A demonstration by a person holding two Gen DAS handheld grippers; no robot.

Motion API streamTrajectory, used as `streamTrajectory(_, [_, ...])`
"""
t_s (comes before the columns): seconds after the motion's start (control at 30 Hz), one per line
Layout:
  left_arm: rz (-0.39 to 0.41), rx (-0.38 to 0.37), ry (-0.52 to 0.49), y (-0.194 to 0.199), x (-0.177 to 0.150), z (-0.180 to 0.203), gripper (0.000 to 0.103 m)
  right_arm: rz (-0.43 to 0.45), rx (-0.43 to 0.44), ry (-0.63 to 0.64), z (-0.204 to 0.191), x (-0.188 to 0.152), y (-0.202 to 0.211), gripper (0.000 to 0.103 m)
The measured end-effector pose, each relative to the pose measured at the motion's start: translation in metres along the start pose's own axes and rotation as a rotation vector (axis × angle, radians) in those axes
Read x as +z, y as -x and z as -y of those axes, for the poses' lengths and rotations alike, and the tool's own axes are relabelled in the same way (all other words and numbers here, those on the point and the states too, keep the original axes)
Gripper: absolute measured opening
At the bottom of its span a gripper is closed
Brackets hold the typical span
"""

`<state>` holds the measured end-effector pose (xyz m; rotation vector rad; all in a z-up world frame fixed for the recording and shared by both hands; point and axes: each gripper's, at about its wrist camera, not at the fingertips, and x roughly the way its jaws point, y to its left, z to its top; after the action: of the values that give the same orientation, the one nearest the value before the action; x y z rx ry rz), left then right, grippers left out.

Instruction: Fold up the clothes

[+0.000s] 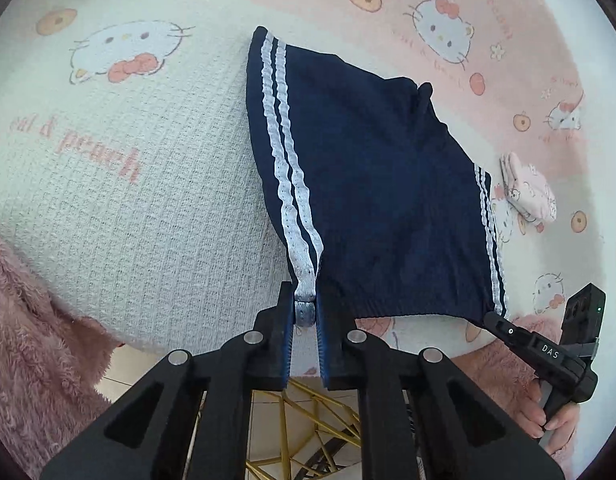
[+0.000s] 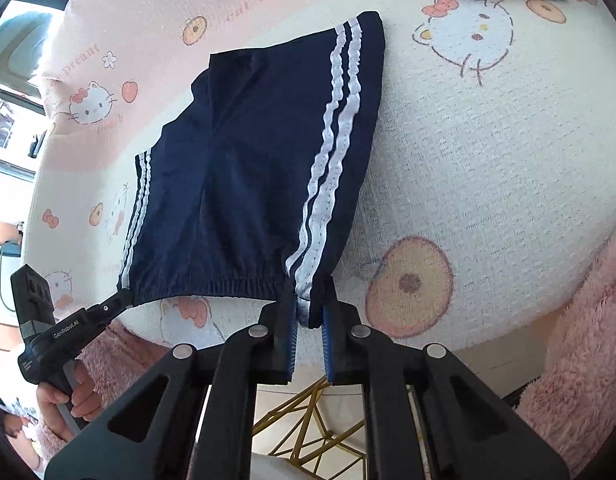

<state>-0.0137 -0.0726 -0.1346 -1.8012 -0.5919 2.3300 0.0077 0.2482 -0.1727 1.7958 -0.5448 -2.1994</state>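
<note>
Over the table edge, the left wrist view shows the left gripper (image 1: pixel 306 316) with jaws clamped on one striped waistband corner of the navy shorts (image 1: pixel 371 184), which lie flat on a cat-print cloth (image 1: pixel 148 208) reading "cat & peach". The far tool reads "DAS". From the right wrist view, the right gripper (image 2: pixel 309 312) has jaws clamped on the other corner; "GenRobot.AI" shows opposite. Folding looks barely begun.

Both claws (image 1: pixel 306 312) (image 2: pixel 309 312) clamped, pointing steeply down
</note>
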Motion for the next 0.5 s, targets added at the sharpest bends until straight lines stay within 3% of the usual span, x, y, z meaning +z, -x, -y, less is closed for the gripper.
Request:
streamTrajectory(0.13, [-0.099, 0.055, 0.000, -0.023, -0.001, -0.004, 0.013, -0.080, -0.064, -0.009, -0.003, 0.001, -0.025, 0.016])
streamTrajectory(0.17, [-0.112, 0.072, 0.010, -0.027, 0.000, -0.007, 0.017, -0.103, -0.084, -0.022, -0.002, 0.003, -0.032, 0.022])
streamTrajectory(0.23, [-0.106, 0.083, 0.025, -0.022, 0.004, -0.010, 0.019, -0.105, -0.083, -0.036, -0.002, 0.005, -0.034, 0.024])
streamTrajectory(0.33, [-0.011, 0.149, -0.004, 0.006, 0.013, -0.009, 0.026, -0.015, -0.087, 0.004, -0.009, 0.008, -0.007, 0.028])
streamTrajectory(0.43, [0.091, 0.217, -0.126, 0.023, 0.036, 0.008, 0.031, 0.101, -0.119, 0.089, -0.022, 0.025, 0.020, 0.032])
streamTrajectory(0.5, [0.122, 0.178, -0.236, 0.023, 0.057, 0.025, 0.031, 0.159, -0.137, 0.159, -0.032, 0.044, 0.033, 0.033])
